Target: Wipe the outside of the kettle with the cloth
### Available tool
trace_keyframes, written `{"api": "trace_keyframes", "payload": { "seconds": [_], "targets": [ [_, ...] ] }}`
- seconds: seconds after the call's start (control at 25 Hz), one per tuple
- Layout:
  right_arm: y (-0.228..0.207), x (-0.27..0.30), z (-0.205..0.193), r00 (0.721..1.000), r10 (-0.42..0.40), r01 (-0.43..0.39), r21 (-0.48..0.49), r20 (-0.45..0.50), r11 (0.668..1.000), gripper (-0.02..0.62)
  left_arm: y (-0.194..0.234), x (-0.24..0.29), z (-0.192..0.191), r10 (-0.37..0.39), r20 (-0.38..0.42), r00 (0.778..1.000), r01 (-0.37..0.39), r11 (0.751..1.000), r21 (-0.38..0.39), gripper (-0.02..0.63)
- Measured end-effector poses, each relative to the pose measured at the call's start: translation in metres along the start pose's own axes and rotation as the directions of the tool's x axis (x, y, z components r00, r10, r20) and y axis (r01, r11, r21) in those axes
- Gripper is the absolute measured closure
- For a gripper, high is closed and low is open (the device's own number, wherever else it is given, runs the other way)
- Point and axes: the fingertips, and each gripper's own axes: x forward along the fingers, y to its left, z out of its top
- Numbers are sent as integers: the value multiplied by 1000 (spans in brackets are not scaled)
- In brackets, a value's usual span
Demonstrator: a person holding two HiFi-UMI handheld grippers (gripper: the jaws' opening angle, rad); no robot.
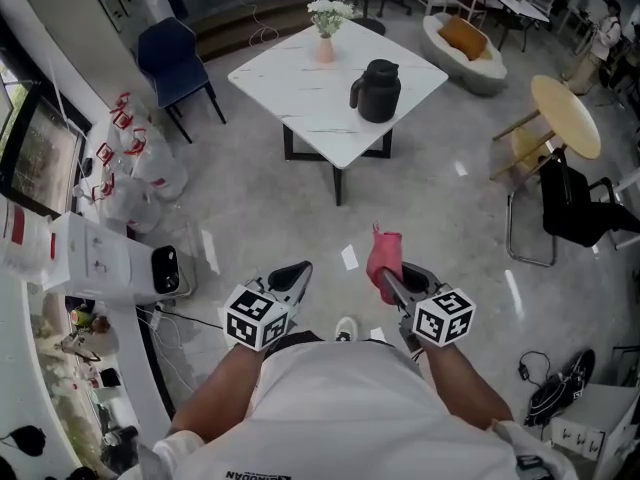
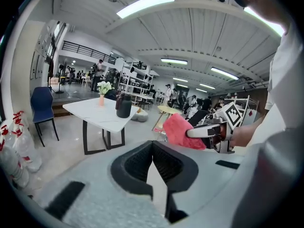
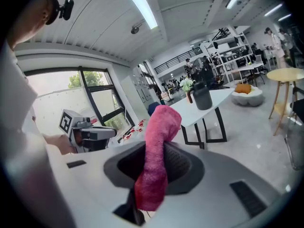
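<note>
The left gripper (image 1: 296, 274) has its fingers pressed together on nothing. The right gripper (image 1: 392, 283) has its fingers clamped on the pink cloth (image 1: 384, 252). The black kettle (image 1: 377, 91) stands on the far white desk (image 1: 290, 93), well apart from both. Best to get close first, then brace its handle before wiping.

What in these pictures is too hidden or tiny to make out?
- Kettle, head view: too small to show any dirt; its far side faces away.
- Cloth, right gripper view: the right hand-held gripper covers its pinched part.
- Flowers, left gripper view: too small to tell the kind.
</note>
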Motion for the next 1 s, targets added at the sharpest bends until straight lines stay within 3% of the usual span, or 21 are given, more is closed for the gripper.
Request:
{"api": "trace_keyframes", "payload": {
  "seconds": [1.0],
  "targets": [
    [-53, 45, 33, 1000, -10, 10, 13, 3, 1000, 491, 39, 69, 39, -30, 2, 1000, 30, 1000, 5, 607]
  ]
}}
